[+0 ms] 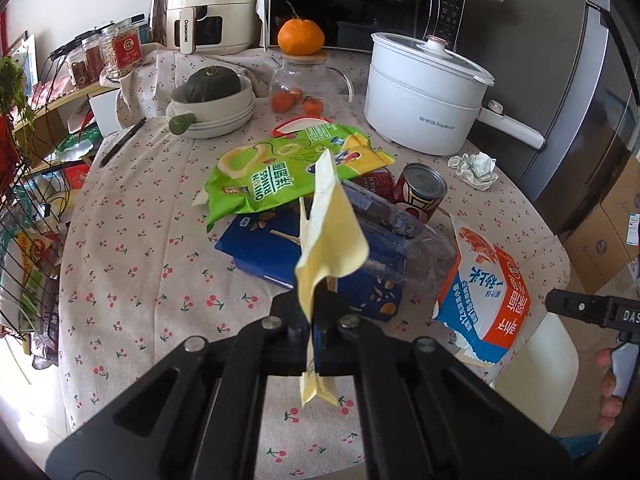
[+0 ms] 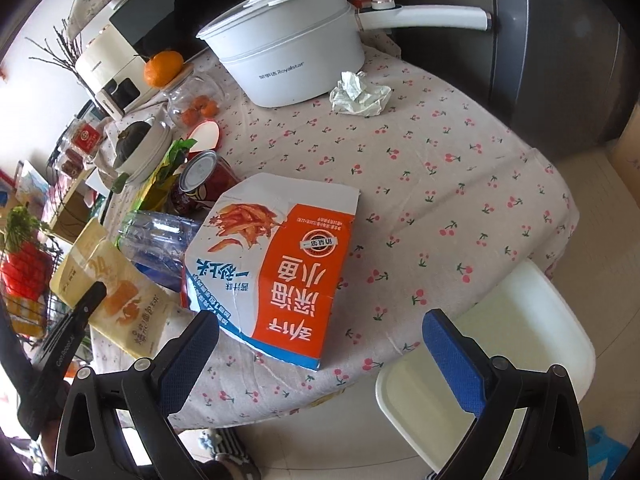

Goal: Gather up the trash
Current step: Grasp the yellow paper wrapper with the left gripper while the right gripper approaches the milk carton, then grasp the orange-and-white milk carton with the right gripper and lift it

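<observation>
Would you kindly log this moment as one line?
left gripper: shut on yellow wrapper | right gripper: open above orange-and-white carton | table: trash remains

Home kitchen: microwave (image 1: pixel 360 4), air fryer (image 1: pixel 208 4), electric pot (image 1: pixel 424 92), cherry-print tablecloth (image 1: pixel 132 264).

Each camera sat on a tool and looked down at the table (image 1: pixel 132 248) from close above. Both views showed the white pot (image 1: pixel 424 104) and the orange box (image 2: pixel 288 272).

White pot (image 1: pixel 424 96), orange (image 1: pixel 300 37) on jar (image 1: pixel 306 80), squash (image 1: pixel 213 85) in bowl.
</observation>
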Action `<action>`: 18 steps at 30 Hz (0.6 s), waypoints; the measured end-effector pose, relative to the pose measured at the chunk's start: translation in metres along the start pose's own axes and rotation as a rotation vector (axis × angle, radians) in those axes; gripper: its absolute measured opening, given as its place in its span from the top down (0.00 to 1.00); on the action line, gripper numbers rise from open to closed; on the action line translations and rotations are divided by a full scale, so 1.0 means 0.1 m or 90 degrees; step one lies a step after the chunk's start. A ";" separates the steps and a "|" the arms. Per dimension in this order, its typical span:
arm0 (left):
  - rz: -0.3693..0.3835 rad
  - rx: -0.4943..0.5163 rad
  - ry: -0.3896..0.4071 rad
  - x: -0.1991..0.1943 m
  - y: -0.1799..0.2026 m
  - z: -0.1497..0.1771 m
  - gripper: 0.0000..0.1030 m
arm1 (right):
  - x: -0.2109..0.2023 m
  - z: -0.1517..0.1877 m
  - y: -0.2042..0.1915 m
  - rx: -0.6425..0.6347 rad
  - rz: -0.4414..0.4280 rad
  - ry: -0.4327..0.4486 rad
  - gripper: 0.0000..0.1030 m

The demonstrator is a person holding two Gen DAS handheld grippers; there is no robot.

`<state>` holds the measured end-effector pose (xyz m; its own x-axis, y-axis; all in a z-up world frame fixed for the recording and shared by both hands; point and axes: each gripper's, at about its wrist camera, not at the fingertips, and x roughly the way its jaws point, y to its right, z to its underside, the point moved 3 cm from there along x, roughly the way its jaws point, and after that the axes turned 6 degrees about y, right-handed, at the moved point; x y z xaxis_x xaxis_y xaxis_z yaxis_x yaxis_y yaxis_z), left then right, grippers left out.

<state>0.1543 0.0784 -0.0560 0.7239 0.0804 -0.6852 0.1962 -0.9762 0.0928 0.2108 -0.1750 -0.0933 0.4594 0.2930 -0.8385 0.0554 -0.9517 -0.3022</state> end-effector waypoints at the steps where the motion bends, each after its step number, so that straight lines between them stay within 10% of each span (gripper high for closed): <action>1: 0.007 -0.002 0.002 -0.04 -0.03 0.00 0.98 | 0.07 0.01 0.01 0.012 -0.010 -0.011 0.05; 15: 0.044 -0.019 0.016 -0.30 -0.34 0.03 0.98 | 0.70 0.16 0.03 0.126 -0.161 -0.076 0.50; 18: 0.046 -0.019 0.019 -0.34 -0.39 0.03 0.98 | 0.65 0.15 -0.03 0.124 -0.198 -0.071 0.83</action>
<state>0.1205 0.1135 -0.0385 0.7559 0.0170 -0.6545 0.1622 -0.9734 0.1621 0.2270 -0.1518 -0.1536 0.3474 0.5832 -0.7343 0.0021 -0.7836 -0.6213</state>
